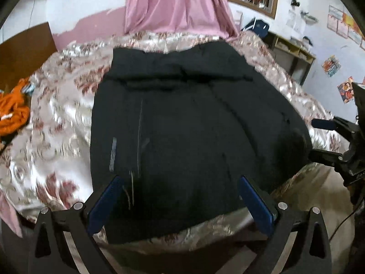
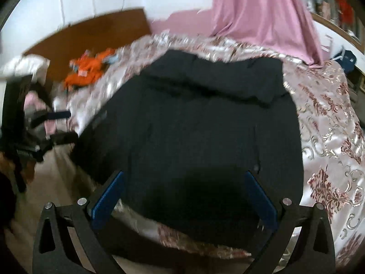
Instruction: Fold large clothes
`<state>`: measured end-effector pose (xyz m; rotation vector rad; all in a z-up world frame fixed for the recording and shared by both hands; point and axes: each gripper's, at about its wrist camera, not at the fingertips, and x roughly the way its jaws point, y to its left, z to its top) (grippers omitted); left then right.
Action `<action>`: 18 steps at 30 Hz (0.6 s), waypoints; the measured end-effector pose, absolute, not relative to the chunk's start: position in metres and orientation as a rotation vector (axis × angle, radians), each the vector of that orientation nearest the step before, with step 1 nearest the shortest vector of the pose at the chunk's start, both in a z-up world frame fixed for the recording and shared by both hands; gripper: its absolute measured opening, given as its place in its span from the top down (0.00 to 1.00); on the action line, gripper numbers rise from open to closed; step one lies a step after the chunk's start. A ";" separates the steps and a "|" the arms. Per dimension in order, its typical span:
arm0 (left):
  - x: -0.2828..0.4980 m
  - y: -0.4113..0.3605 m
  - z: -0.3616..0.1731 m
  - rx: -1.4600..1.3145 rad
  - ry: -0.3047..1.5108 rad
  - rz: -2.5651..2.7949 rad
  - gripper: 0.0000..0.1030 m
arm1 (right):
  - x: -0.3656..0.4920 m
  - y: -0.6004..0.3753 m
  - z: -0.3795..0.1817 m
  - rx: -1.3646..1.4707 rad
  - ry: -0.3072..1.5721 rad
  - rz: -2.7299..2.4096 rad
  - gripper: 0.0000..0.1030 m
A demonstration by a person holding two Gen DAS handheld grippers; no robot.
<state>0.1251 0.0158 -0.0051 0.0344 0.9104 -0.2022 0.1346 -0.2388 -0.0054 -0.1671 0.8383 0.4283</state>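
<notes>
Two hand-held grippers hovered over one dark garment spread on a bed. At the far left of the bed, an orange cloth (image 1: 13, 109) lay bunched, well apart from the work. Next came the left hand-held gripper (image 1: 180, 202), its blue pads spread wide and holding nothing, poised above the near hem. The black garment (image 1: 182, 125) lay mostly flat across the floral bedspread (image 1: 57, 125), with a thicker band crossing its far end and its near edge reaching the bed's front. To the right, the right hand-held gripper (image 2: 184, 196) was likewise wide open and empty above the same hem, nearer the right-hand side. A pink curtain (image 1: 178, 4) hung behind the bed.

Judging by this, the step in hand was taking hold of the near edge for a fold away from the person. Doing it well would probably mean pinching the two near corners level with each other, catching every layer of the thick cloth, then lifting evenly so the hem meets the far edge squarely. Both views were blurred, so seams and fastenings could not be made out.
</notes>
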 end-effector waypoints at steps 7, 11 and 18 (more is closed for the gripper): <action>0.118 0.013 -0.048 0.051 1.059 -0.104 0.00 | 0.119 -0.221 -0.026 -0.367 0.914 0.437 0.02; 0.112 0.012 -0.069 0.041 1.129 -0.098 0.00 | 0.113 -0.207 -0.038 -0.564 0.933 0.399 0.02; 0.112 0.007 -0.079 0.044 1.156 -0.106 0.00 | 0.114 -0.192 -0.070 -0.727 0.978 0.383 0.02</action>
